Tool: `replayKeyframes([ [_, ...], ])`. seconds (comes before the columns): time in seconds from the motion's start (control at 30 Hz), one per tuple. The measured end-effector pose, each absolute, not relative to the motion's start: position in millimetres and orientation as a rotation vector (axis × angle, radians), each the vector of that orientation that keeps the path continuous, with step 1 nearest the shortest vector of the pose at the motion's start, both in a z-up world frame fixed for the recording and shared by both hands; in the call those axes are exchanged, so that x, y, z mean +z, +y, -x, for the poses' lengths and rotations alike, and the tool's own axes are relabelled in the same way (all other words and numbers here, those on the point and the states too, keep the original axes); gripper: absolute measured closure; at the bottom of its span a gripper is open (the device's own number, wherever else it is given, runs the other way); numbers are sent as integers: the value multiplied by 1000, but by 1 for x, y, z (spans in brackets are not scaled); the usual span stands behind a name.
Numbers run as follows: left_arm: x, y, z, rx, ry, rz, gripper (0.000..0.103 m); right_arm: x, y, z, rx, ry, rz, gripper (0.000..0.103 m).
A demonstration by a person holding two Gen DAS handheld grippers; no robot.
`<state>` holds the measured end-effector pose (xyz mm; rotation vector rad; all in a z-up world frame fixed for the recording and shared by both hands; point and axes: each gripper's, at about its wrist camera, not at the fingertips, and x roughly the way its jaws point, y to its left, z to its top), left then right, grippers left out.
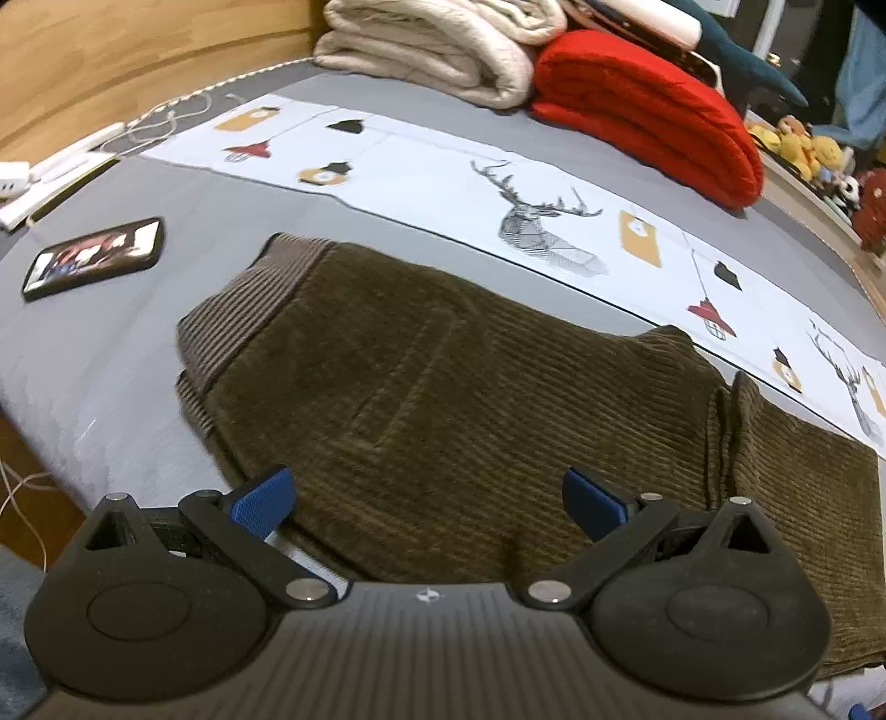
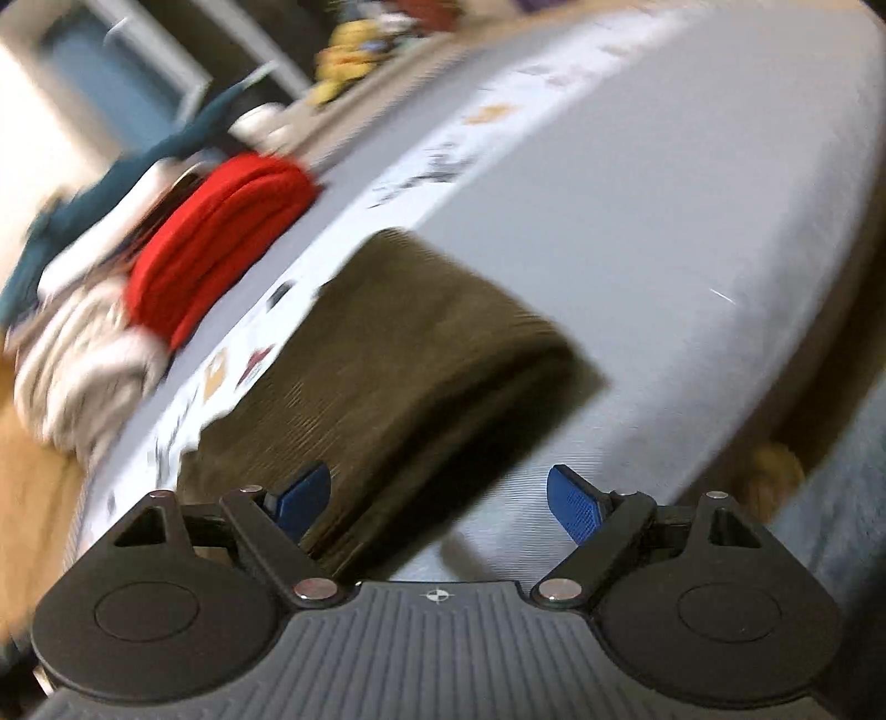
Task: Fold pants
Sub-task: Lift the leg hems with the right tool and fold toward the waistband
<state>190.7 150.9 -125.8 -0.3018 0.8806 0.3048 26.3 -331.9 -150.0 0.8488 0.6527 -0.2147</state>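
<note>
Olive-brown corduroy pants (image 1: 443,387) lie flat on the grey bed (image 1: 138,310), waistband at the left, legs running off to the right. My left gripper (image 1: 426,501) is open and empty, just above the pants' near edge. In the blurred right wrist view the pants (image 2: 421,354) show their leg end. My right gripper (image 2: 437,498) is open and empty over the near edge of the leg, left fingertip (image 2: 302,495) above the fabric.
A phone (image 1: 94,257) lies left of the waistband. A white printed cloth strip (image 1: 498,199) runs behind the pants. A folded red blanket (image 1: 648,111) and a cream blanket (image 1: 437,44) sit at the back. Cables and a power strip (image 1: 61,166) lie at far left.
</note>
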Motion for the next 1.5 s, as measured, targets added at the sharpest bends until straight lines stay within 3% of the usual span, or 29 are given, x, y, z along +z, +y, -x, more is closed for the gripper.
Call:
replayKeyframes([
  [0.43,-136,174,-182,405,914,315,0,-173,-362,-63,-161,619,-961,16],
  [0.8,-128,222,-174,511,877,396,0,-189,-386,-94,-157,565,-1209,5],
  [0.87,-129,234,-172,539,869,416,0,-185,-383,-101,-165,583,-1165,11],
  [0.9,-130,240,-171,556,871,418,0,-184,-382,-103,-181,594,-1140,31],
  [0.93,-132,245,-171,573,877,423,0,-185,-381,-106,-186,614,-1129,63],
  [1.1,-136,272,-170,619,893,455,0,-180,-377,-109,-235,659,-1071,68],
  [1.5,-130,326,-194,489,956,428,0,-100,-297,-155,-368,685,-611,71],
])
